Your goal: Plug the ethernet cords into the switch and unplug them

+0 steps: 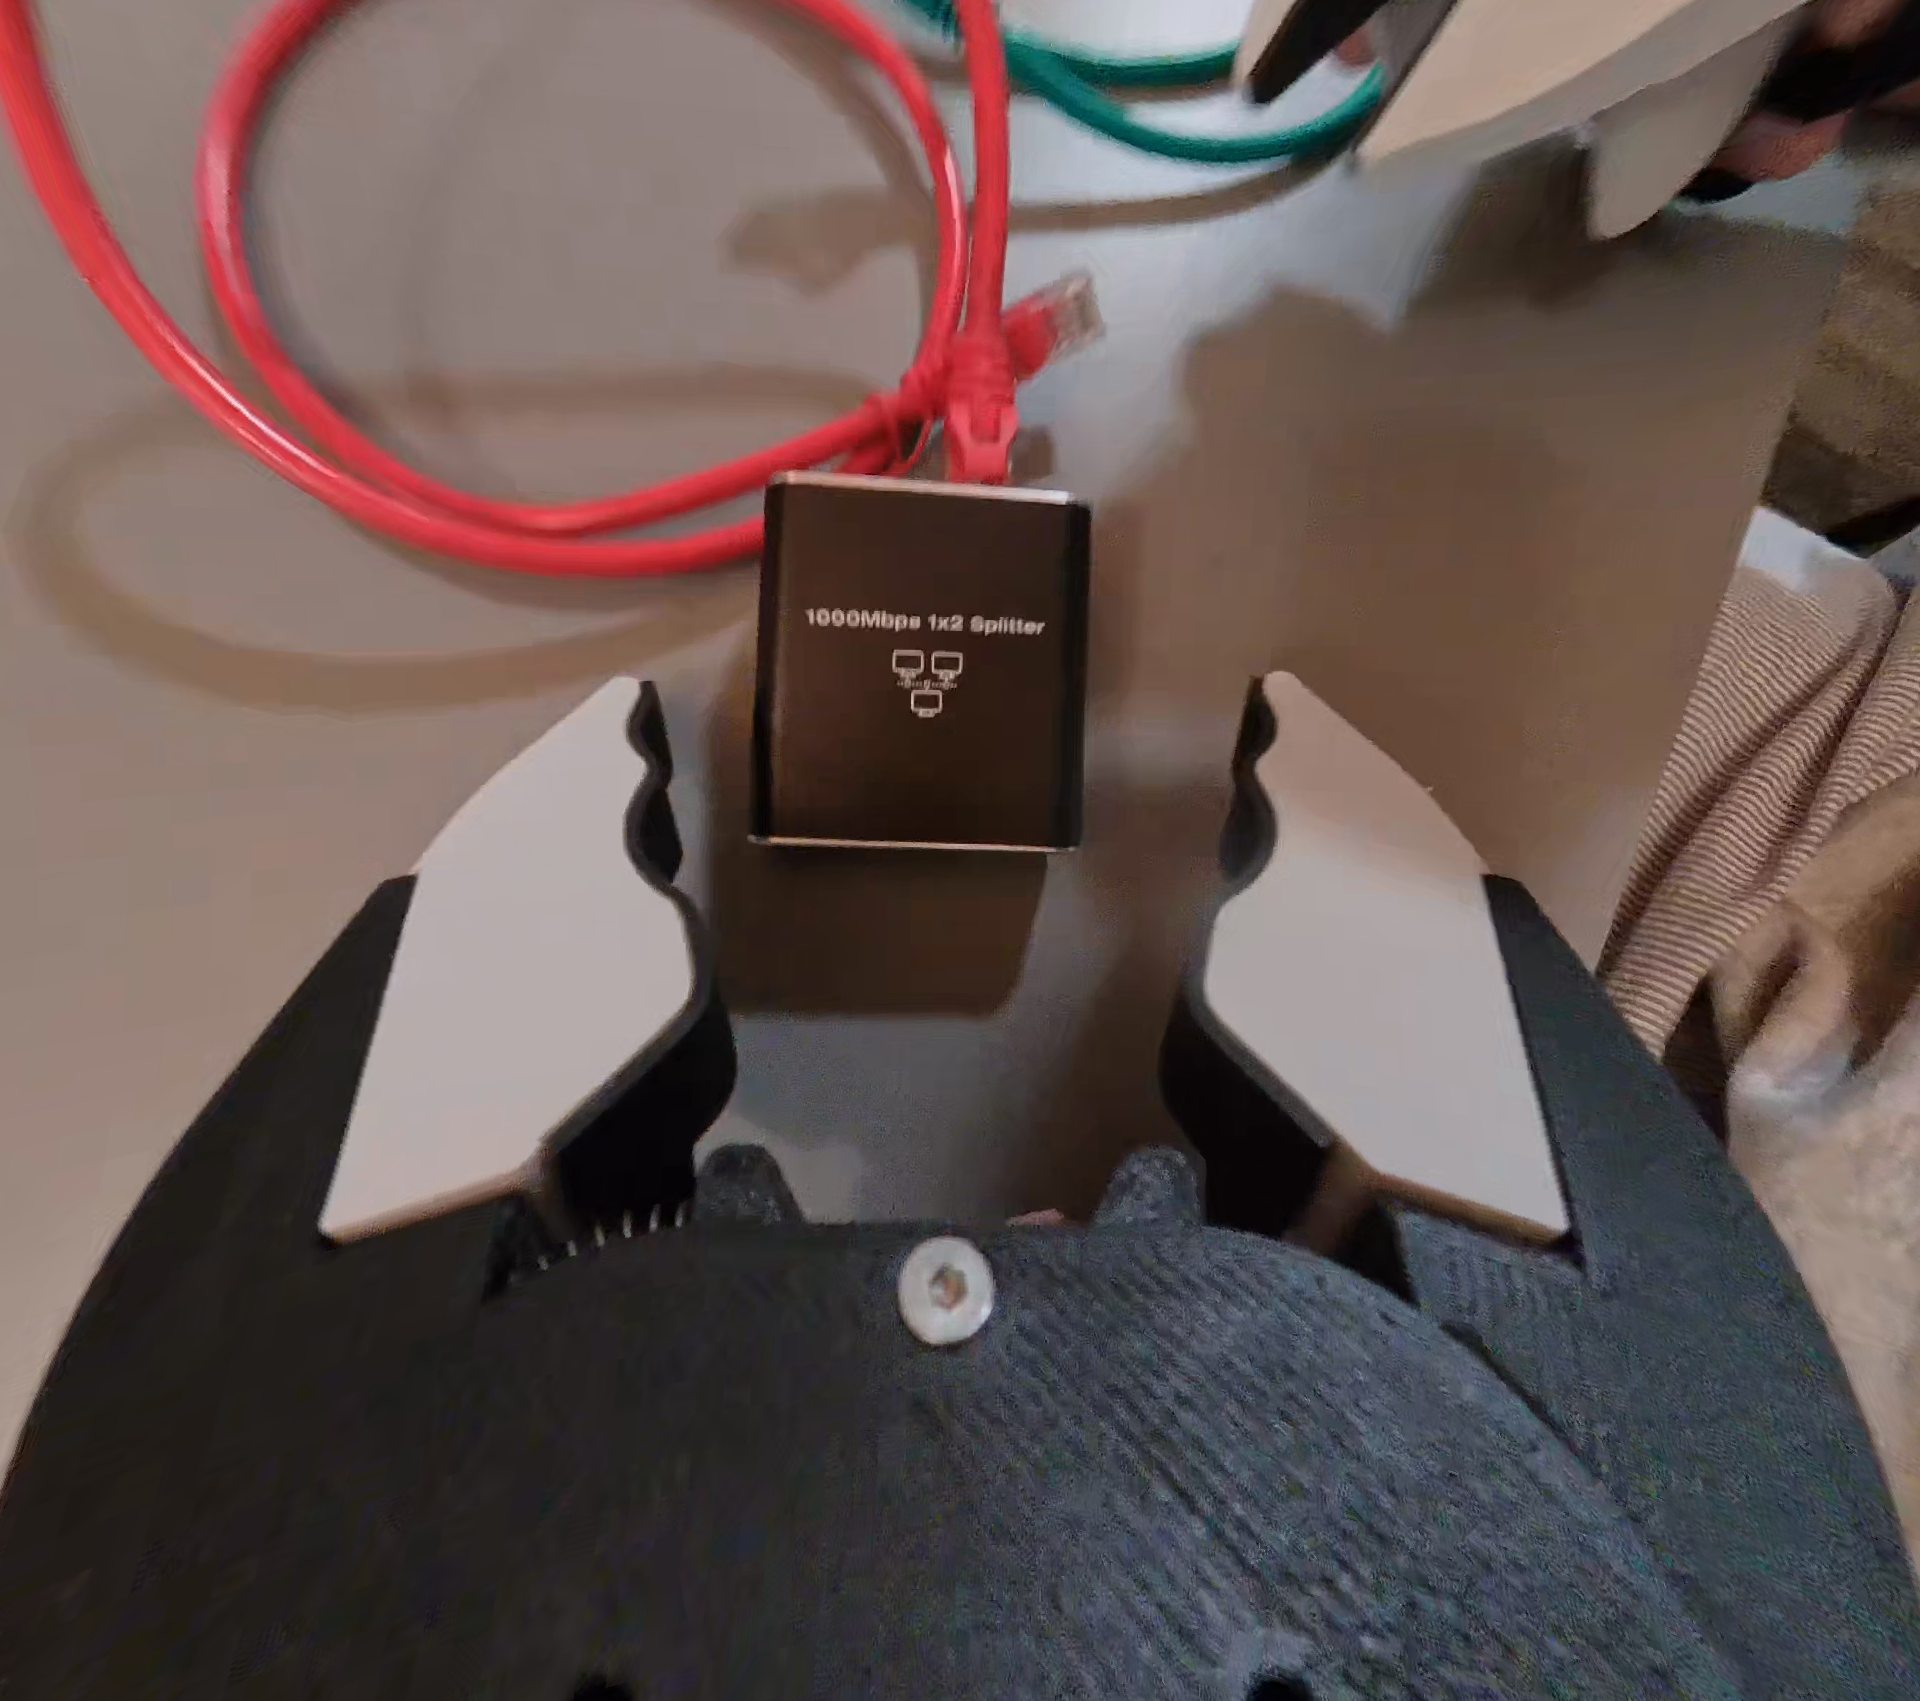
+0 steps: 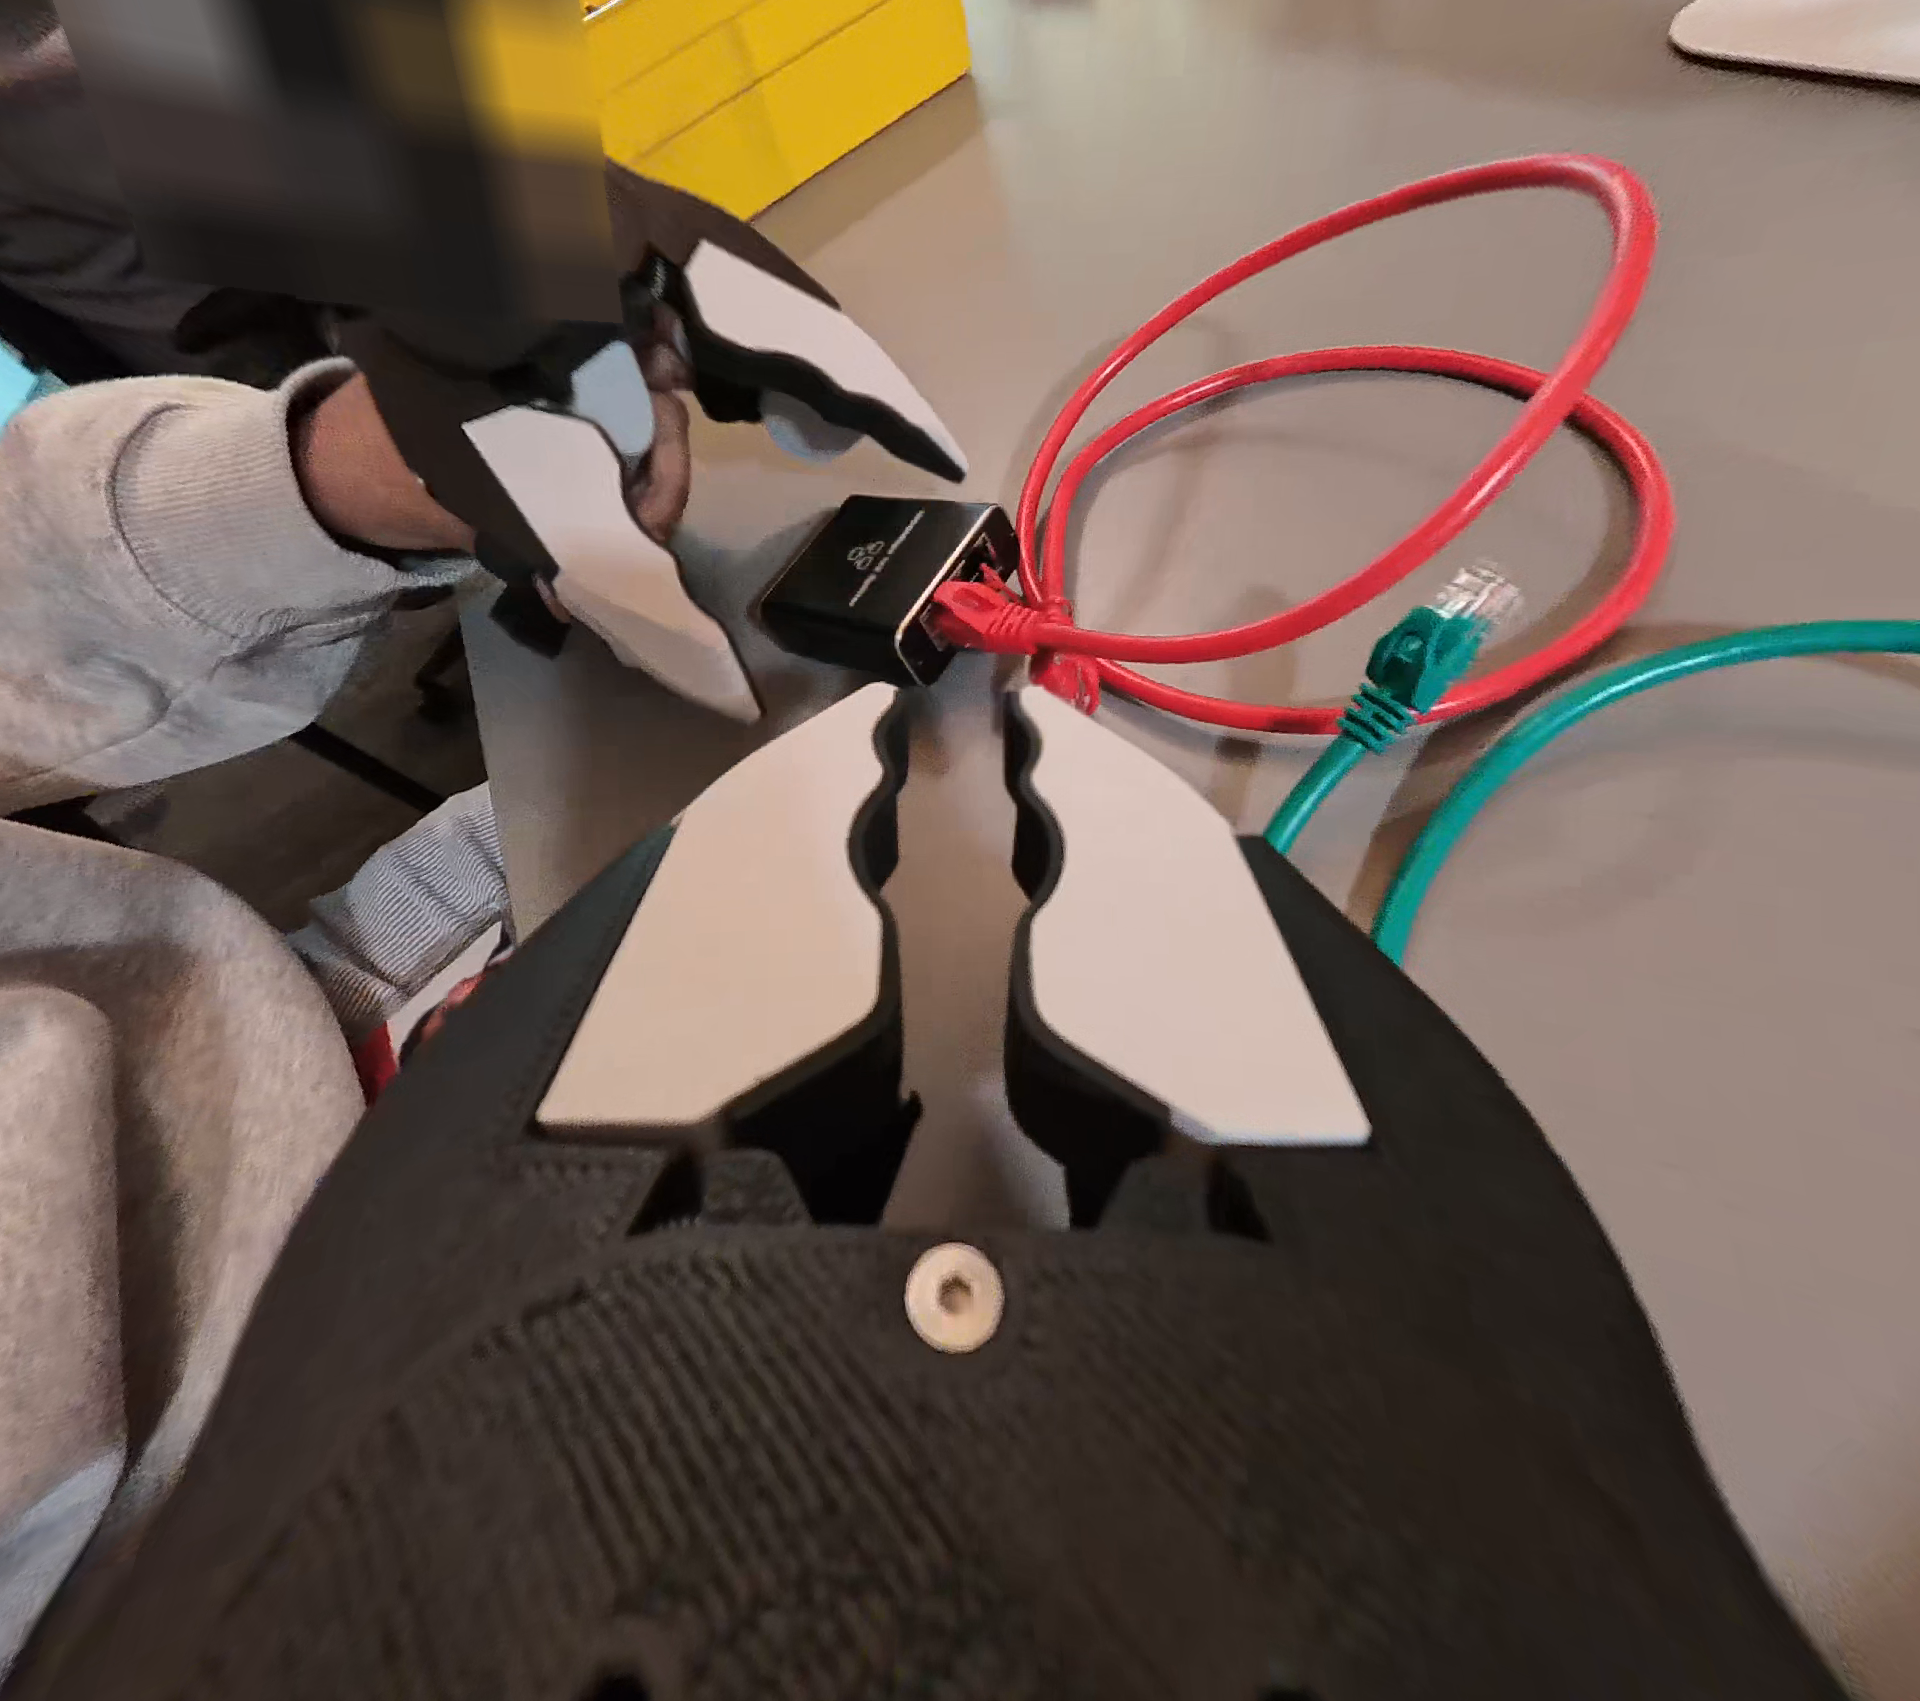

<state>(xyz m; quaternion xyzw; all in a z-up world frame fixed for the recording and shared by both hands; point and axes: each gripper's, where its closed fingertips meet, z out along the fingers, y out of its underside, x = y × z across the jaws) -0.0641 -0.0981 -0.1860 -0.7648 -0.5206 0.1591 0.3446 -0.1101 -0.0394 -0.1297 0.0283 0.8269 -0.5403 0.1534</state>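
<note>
Switch (image 1: 920, 664) on the table (image 1: 1351, 508), red cord (image 1: 582, 217) plugged in, both grippers empty.

Left wrist view: the switch lies flat between the fingertips of the left gripper (image 1: 951, 695), whose fingers are spread wide and touch nothing. One red plug (image 1: 982, 430) sits in the switch's far face; the cord's other plug (image 1: 327, 316) lies loose just beyond, and the cord loops to the left. A green cord (image 1: 1143, 113) lies farther off, near the right gripper (image 1: 1309, 93). Right wrist view: the right gripper (image 2: 951, 701) has a narrow gap between its fingers, holding nothing, its tips just beside the switch (image 2: 883, 586) and red plug (image 2: 971, 612). The green plug (image 2: 1429, 643) rests over the red cord (image 2: 1351, 425), unplugged. The left gripper (image 2: 862, 591) flanks the switch, spread. Yellow bins (image 2: 779, 10) stand behind.
</note>
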